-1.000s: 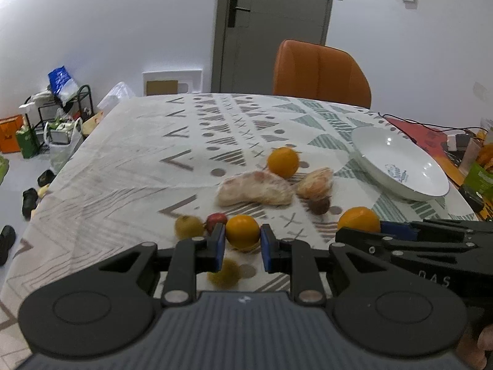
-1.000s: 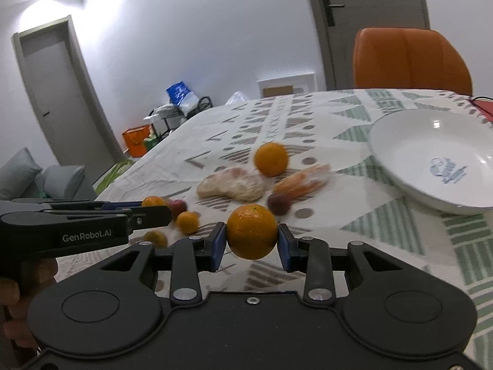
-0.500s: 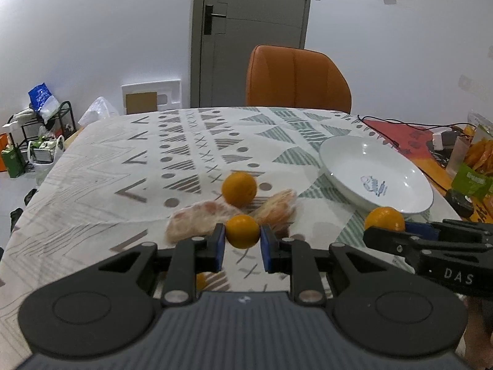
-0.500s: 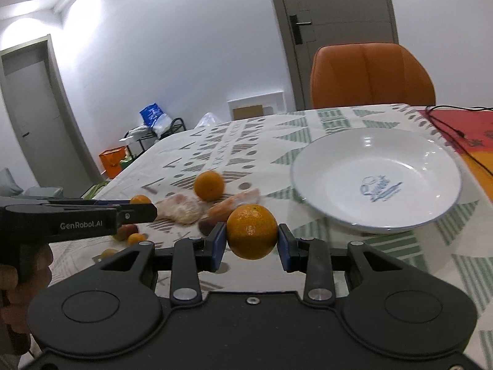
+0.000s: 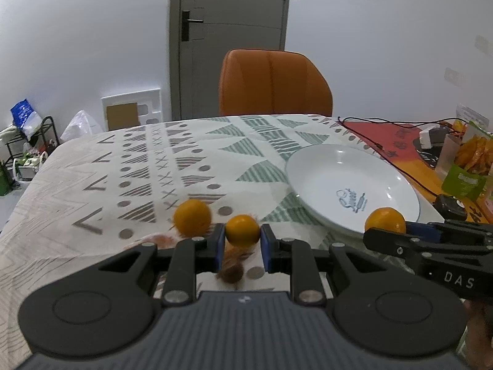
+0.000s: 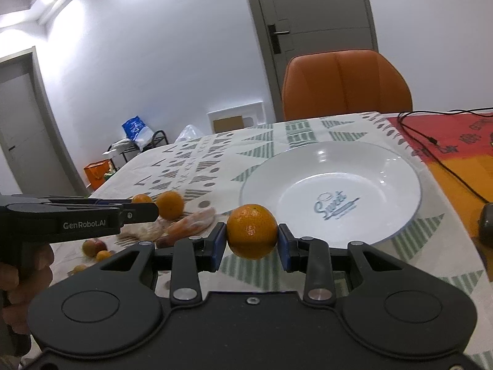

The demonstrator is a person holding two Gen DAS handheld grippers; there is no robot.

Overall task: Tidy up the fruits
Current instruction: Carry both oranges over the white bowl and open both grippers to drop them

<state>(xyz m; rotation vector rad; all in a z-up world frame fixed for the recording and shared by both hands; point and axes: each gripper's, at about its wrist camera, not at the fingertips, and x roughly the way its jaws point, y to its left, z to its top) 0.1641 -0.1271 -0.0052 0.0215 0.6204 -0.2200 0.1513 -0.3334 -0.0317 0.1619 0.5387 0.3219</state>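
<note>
Two oranges en route to a plate: surface (image 5: pixel 92 185) w/ a patterned cloth fills both views, orange chair (image 5: pixel 274 83) and grey door (image 5: pixel 228 30) behind, shelf clutter at the left wall. White plate (image 6: pixel 385 160) sits empty toward the right edge, cable and snack packs beyond it. Right gripper (image 6: pixel 251 243) is clamped on a large orange (image 6: pixel 252 230), held off the surface just short of the plate's near rim. Left gripper (image 5: pixel 242 248) is closed on a smaller orange (image 5: pixel 242 230), near the loose orange (image 5: pixel 192 217), further from the plate. Step in hand, apparently: carry to plate. Next move likely calls for reaching over the rim, lowering, then opening so fruit doesn't roll. Small fruits (image 6: pixel 94 246) remain at left, approx. three or four.
</note>
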